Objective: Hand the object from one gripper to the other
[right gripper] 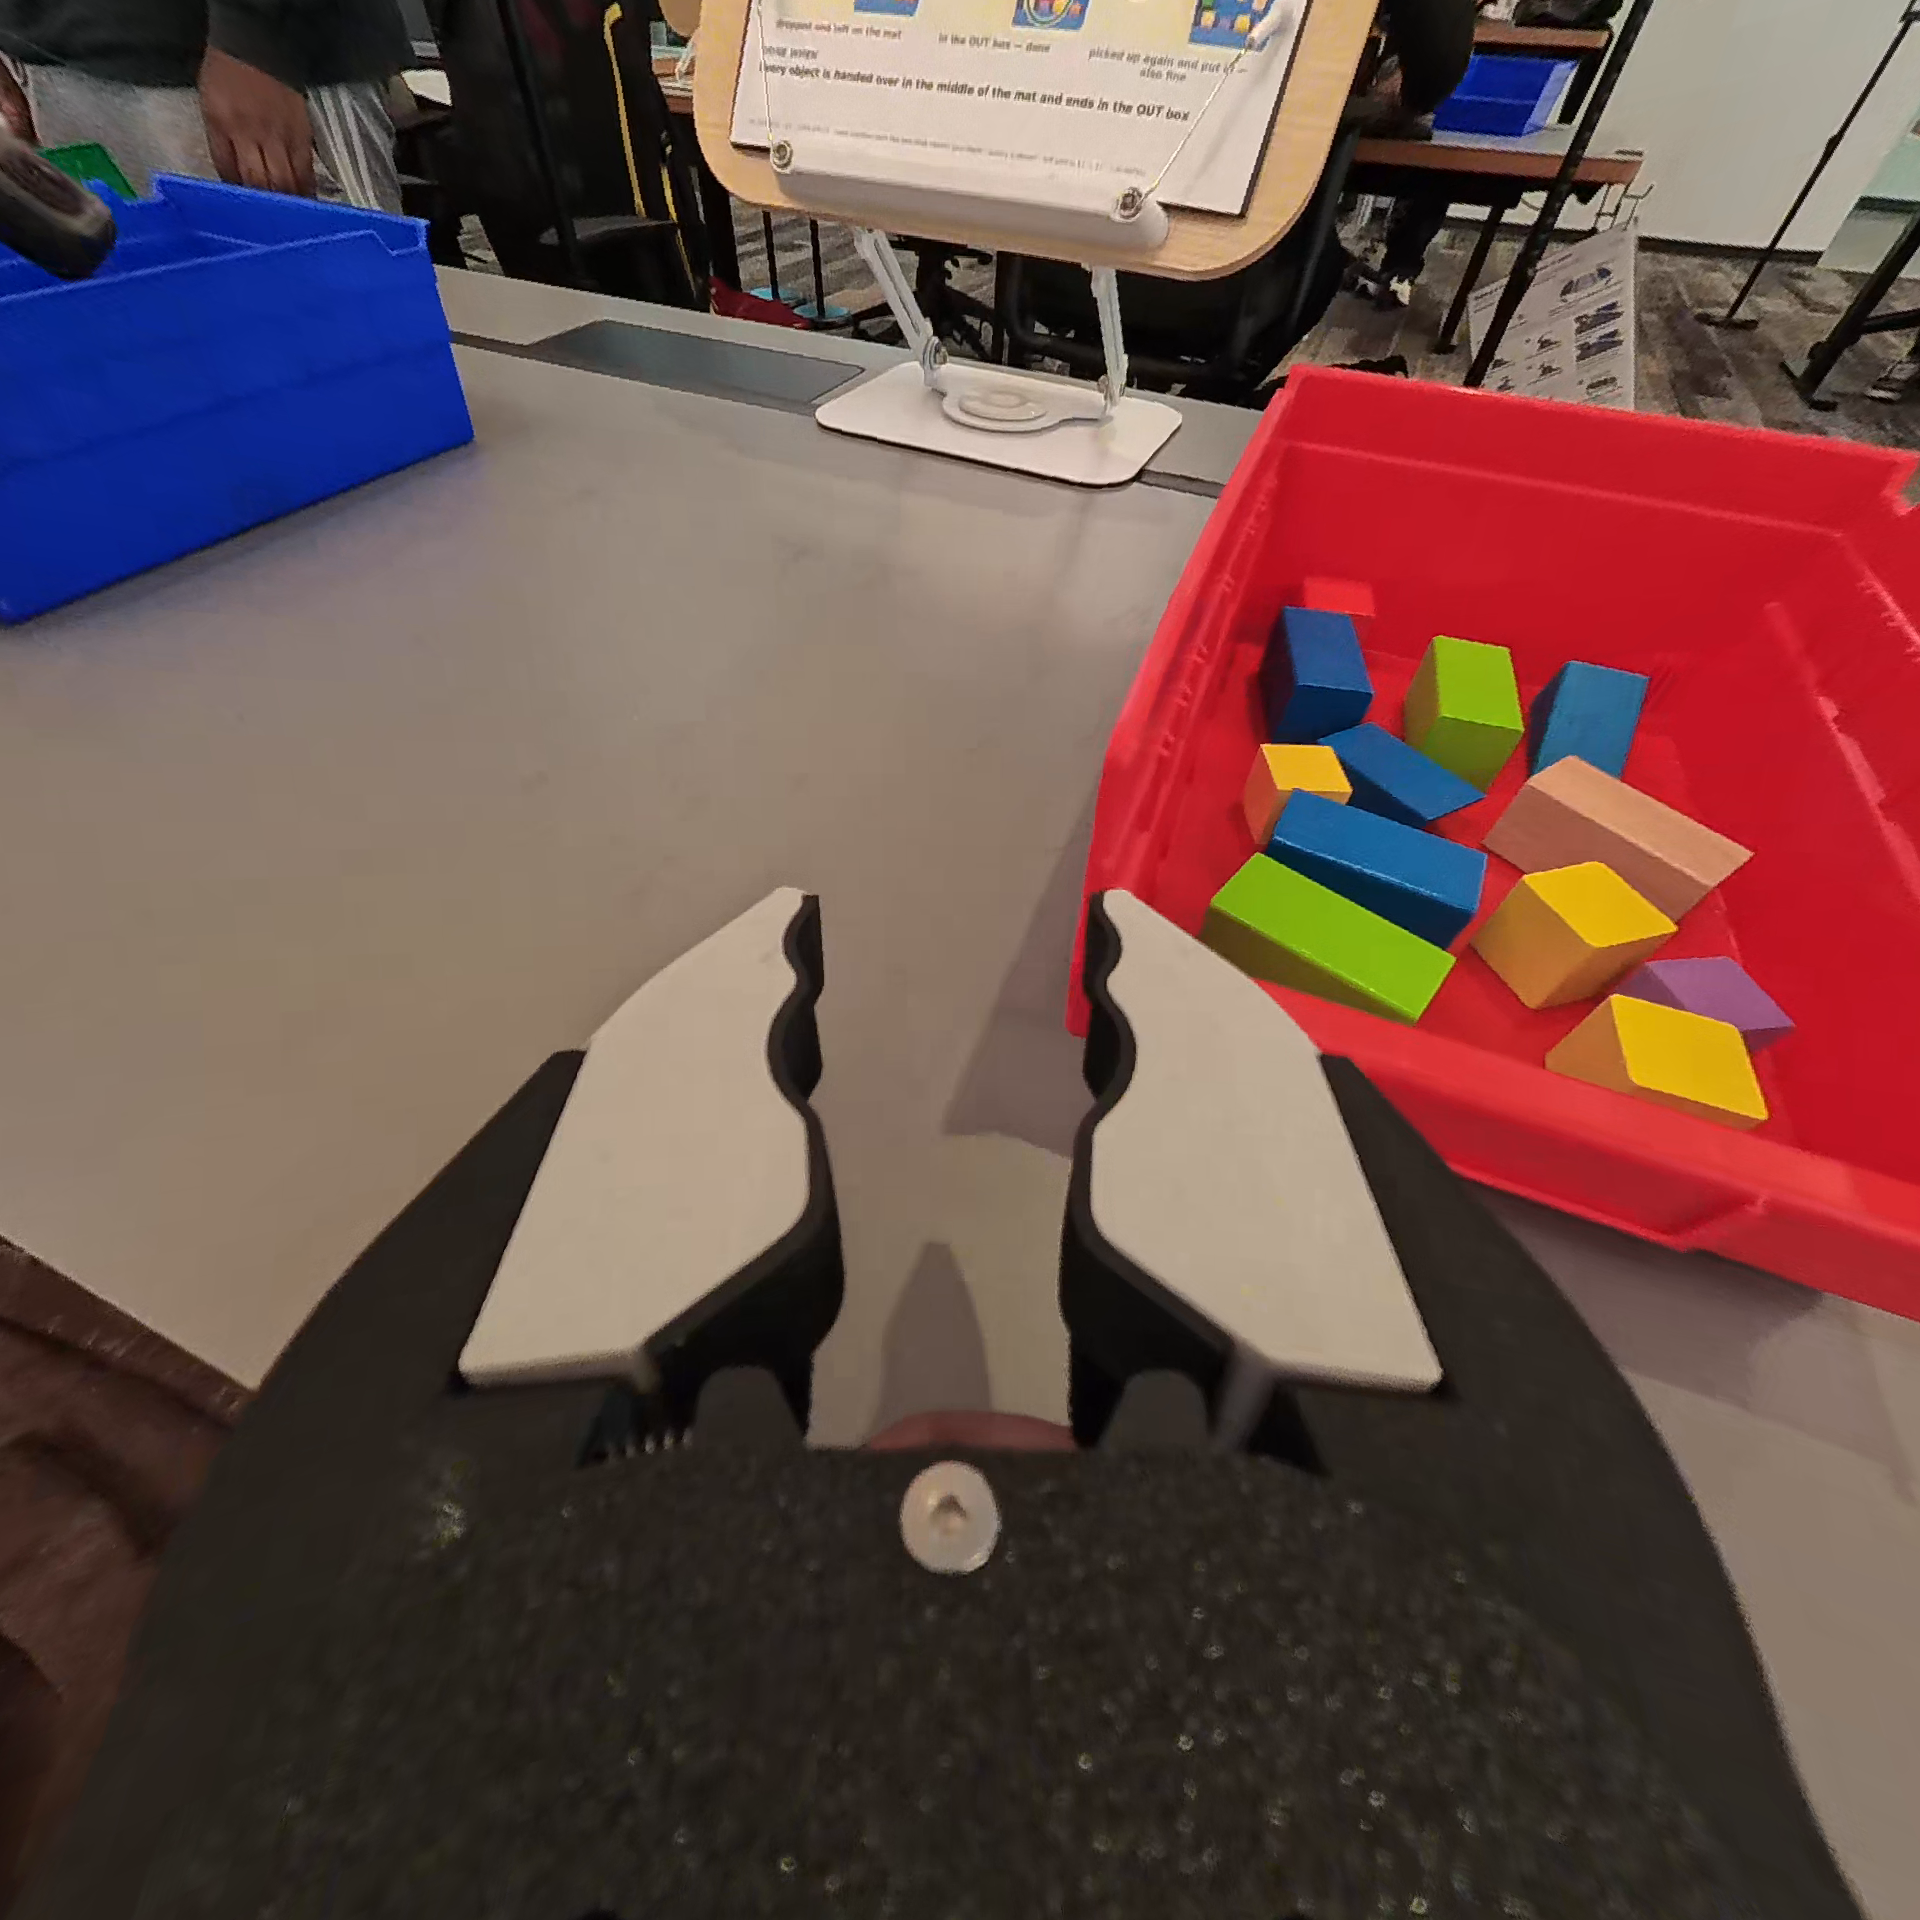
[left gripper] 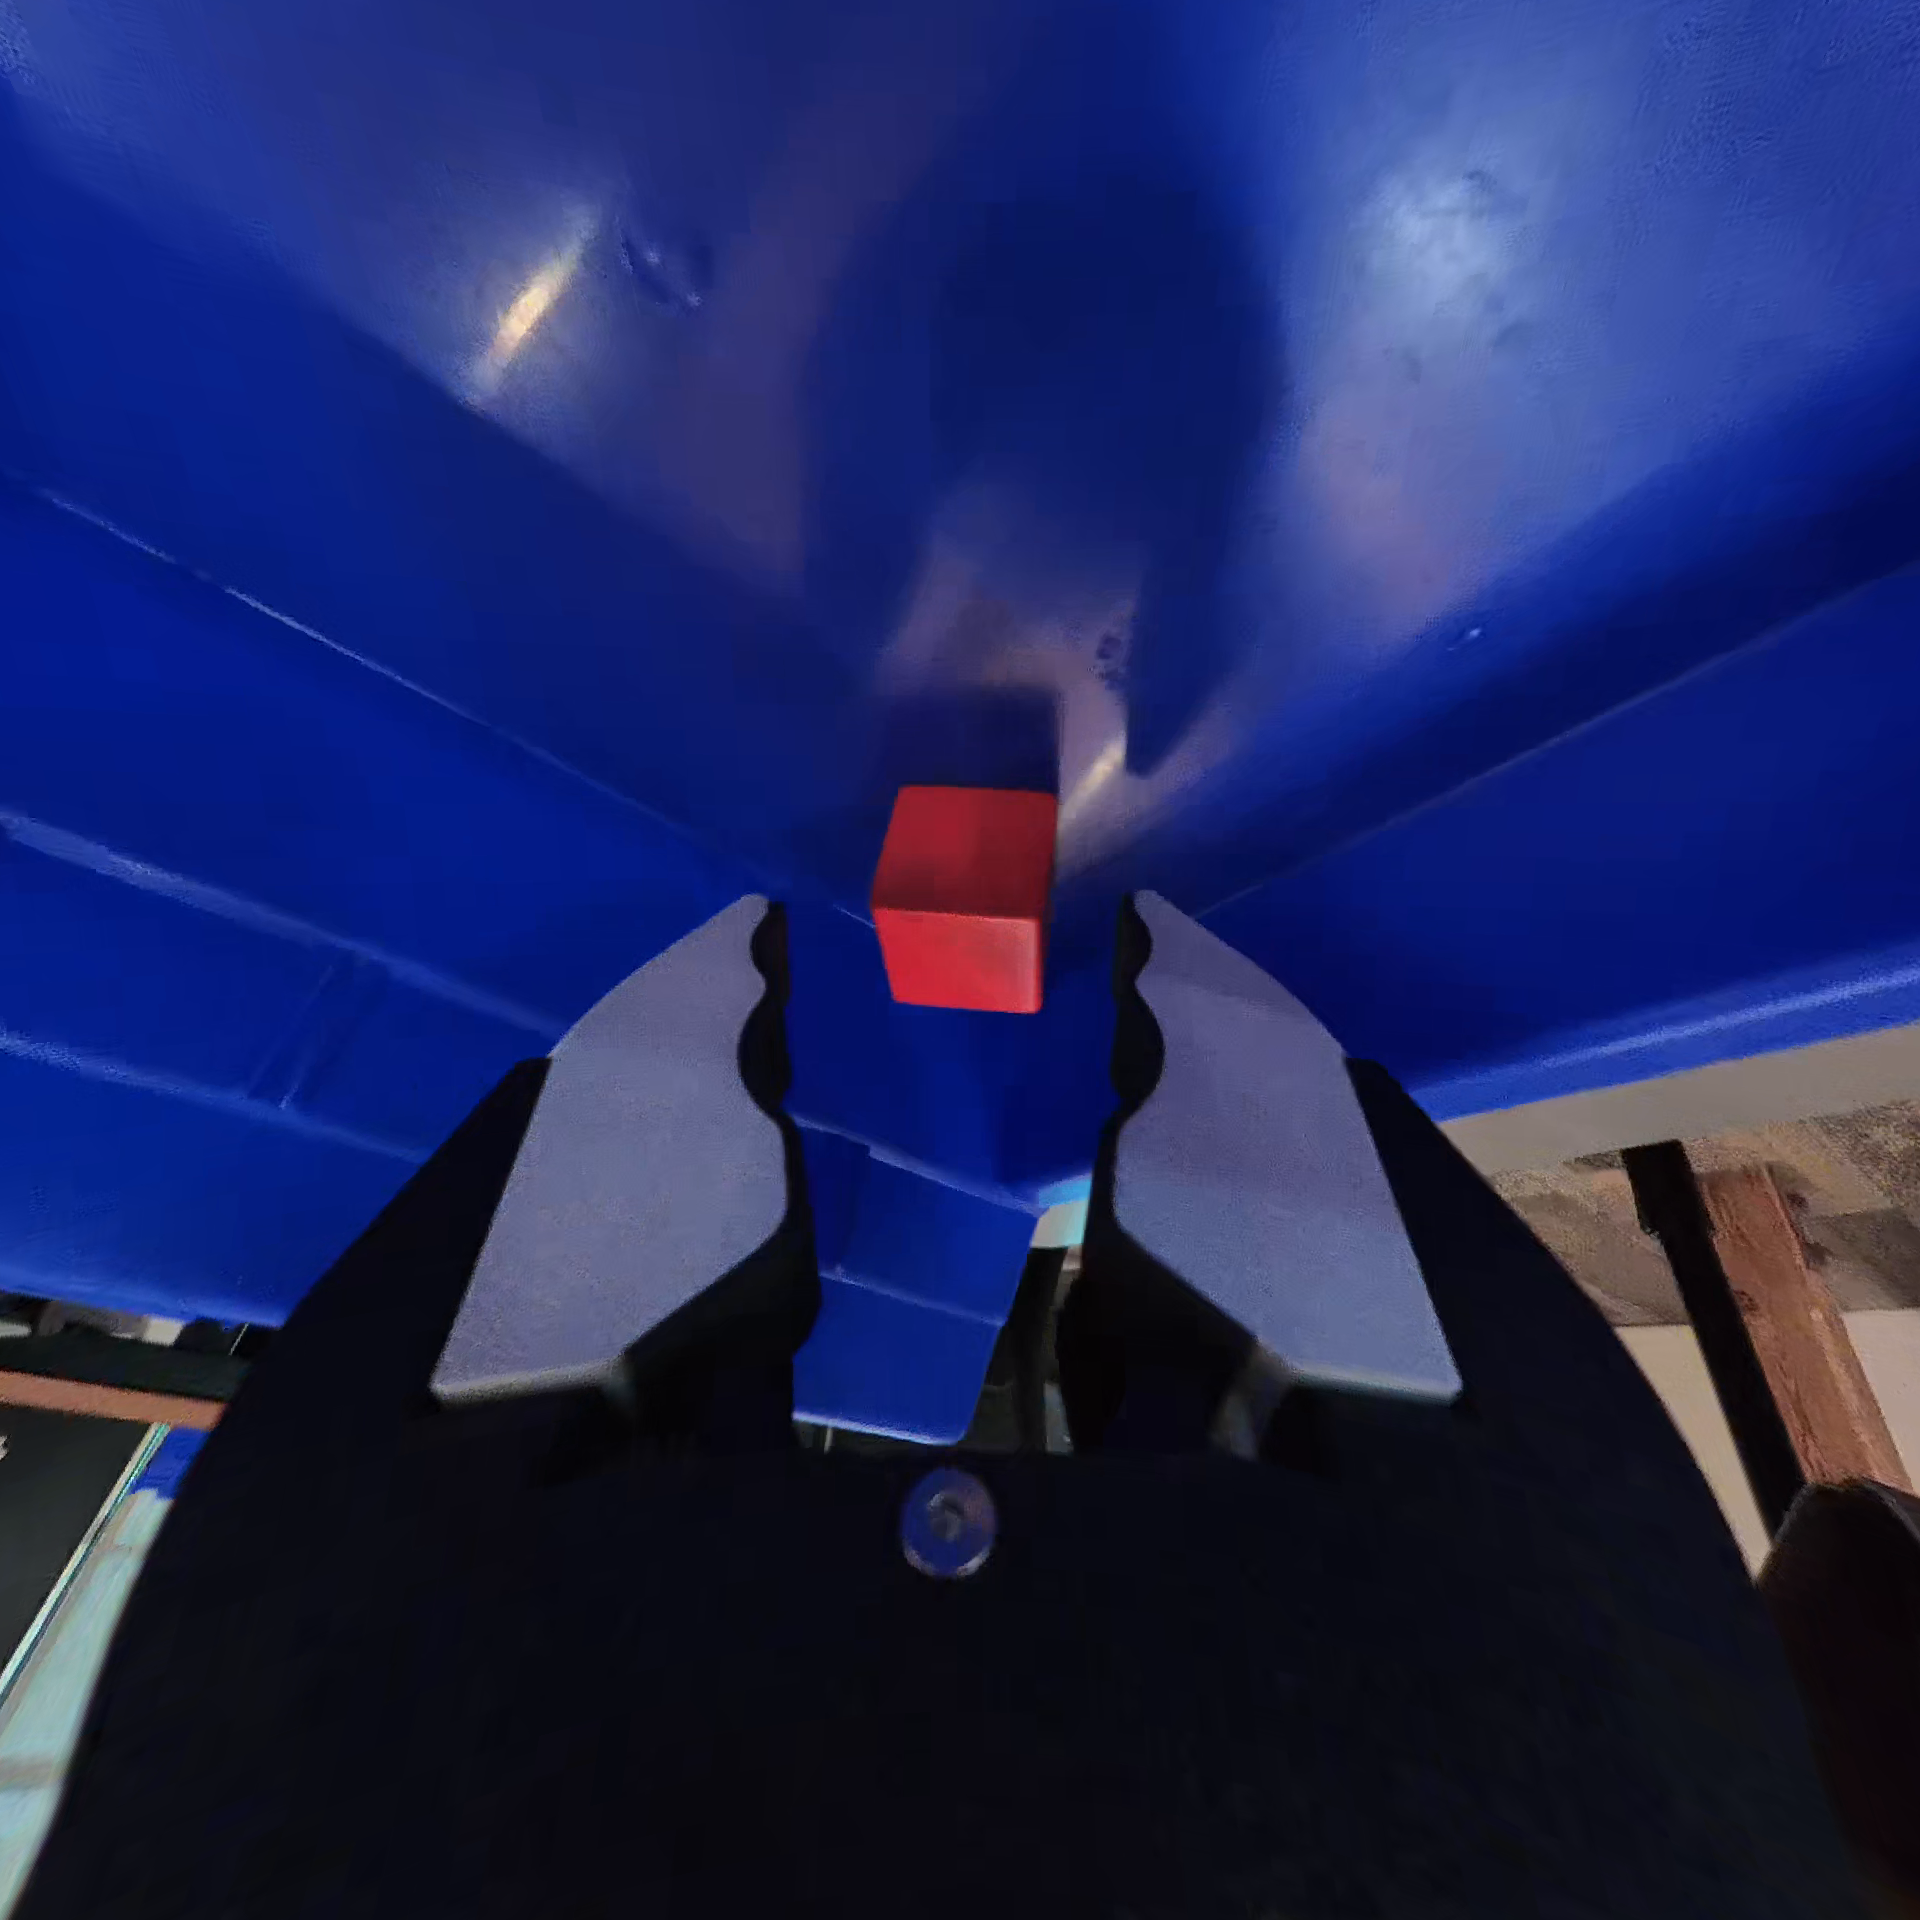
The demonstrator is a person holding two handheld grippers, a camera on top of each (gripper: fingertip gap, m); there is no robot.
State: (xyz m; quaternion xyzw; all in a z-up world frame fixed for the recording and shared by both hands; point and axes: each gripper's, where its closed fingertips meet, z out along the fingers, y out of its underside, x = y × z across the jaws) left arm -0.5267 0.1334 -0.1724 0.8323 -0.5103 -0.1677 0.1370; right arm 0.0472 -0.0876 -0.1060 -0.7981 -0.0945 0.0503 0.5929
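Left gripper (left gripper: 951, 914) open, reaching into blue bin (left gripper: 416, 935); red cube (left gripper: 961, 899) just beyond fingertips, ungrasped. Right gripper (right gripper: 951, 914) open, empty, above grey tabletop (right gripper: 520, 779), beside red bin (right gripper: 1558, 1164) of blocks. Pickup, handover both remain.

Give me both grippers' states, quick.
Left gripper: open, empty, red cube just ahead in the blue bin.
Right gripper: open, empty.

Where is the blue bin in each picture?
Left wrist view: the blue bin fills nearly the whole picture, seen from inside, with a red cube just past the open left claw.
Right wrist view: the blue bin sits on the grey table, upper left.
Shared landmark: the blue bin itself.
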